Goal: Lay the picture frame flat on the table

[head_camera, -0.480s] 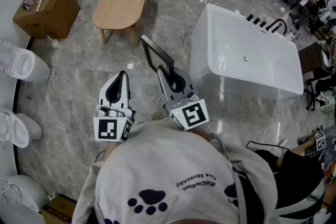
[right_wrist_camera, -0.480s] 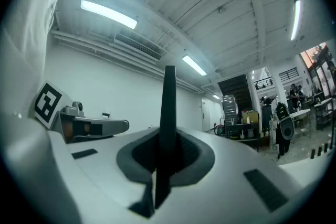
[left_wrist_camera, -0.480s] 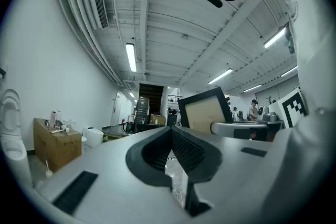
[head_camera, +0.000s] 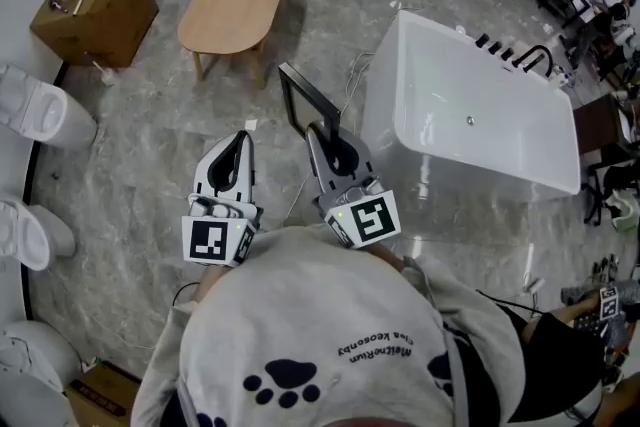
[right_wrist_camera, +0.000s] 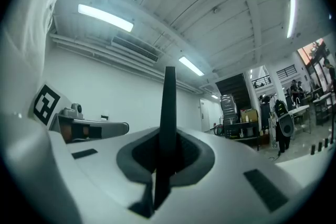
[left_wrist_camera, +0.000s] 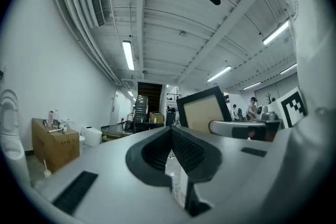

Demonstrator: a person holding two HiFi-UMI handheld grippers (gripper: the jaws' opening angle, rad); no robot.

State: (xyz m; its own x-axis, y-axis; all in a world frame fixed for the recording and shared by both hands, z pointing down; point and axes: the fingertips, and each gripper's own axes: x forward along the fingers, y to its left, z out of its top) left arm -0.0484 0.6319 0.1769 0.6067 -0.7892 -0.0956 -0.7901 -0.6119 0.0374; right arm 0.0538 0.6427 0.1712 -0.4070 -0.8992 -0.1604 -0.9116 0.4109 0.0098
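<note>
Currently the right hand-held gripper (head_camera: 320, 133) is clamping the near edge of the picture frame (head_camera: 303, 101), holding it upright in the air over the floor, well short of the wooden worktop (head_camera: 232, 3). Its top edge is pointing away toward that worktop, its face is facing the left hand-held gripper (head_camera: 240, 139), whose jaws are sitting together, empty.

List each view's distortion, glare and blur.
Head view: evenly lit, sharp, slightly bowed at edges. Left gripper view: strong fisheye, black corners, ceiling light glaring. Right gripper view: same fisheye; the picture frame is a dark, soft silhouette.
</note>
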